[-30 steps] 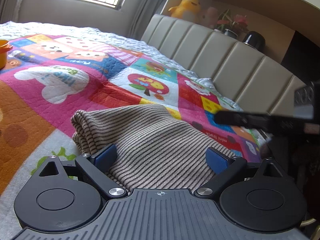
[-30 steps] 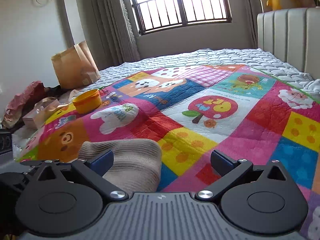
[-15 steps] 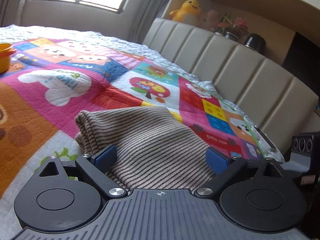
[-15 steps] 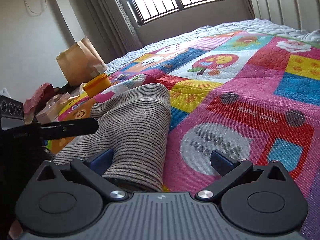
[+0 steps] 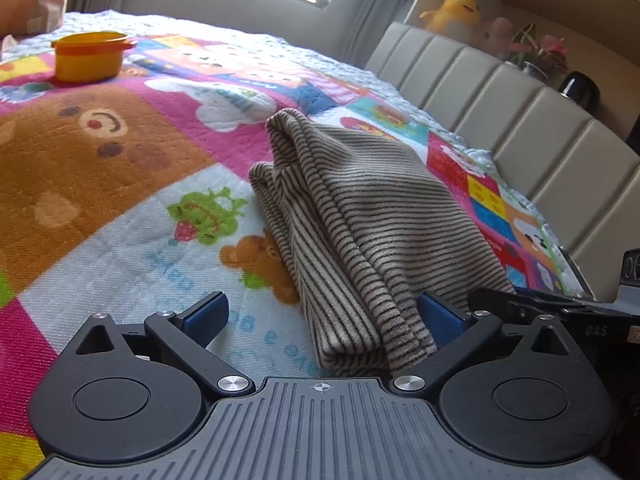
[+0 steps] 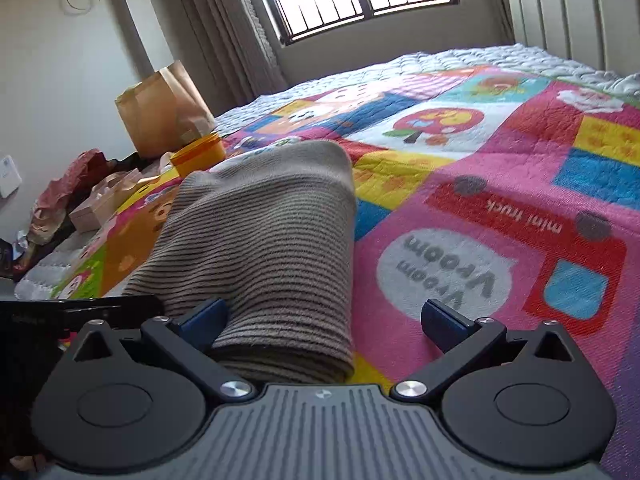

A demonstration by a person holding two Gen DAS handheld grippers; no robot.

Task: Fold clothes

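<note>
A folded beige garment with thin dark stripes (image 5: 360, 216) lies on the colourful quilt (image 5: 120, 152). My left gripper (image 5: 324, 316) is open, and the garment's near end rests between its blue pads, against the right one. In the right wrist view the same garment (image 6: 264, 240) stretches away from the camera, its near end lying by the left pad of my open right gripper (image 6: 324, 318). The right gripper's black finger shows low at the right in the left wrist view, and the left gripper's finger shows at the left edge in the right wrist view.
An orange plastic pot (image 5: 90, 56) stands on the quilt at the far left. A padded beige headboard (image 5: 520, 108) runs along the right, with a yellow plush duck (image 5: 456, 10) on the shelf above. A brown paper bag (image 6: 164, 112) and clutter (image 6: 72, 200) sit beside the bed.
The left camera has swung left, so the garment now sits right of centre between its pads. The right gripper has closed in on the garment's near end. Both stay open.
</note>
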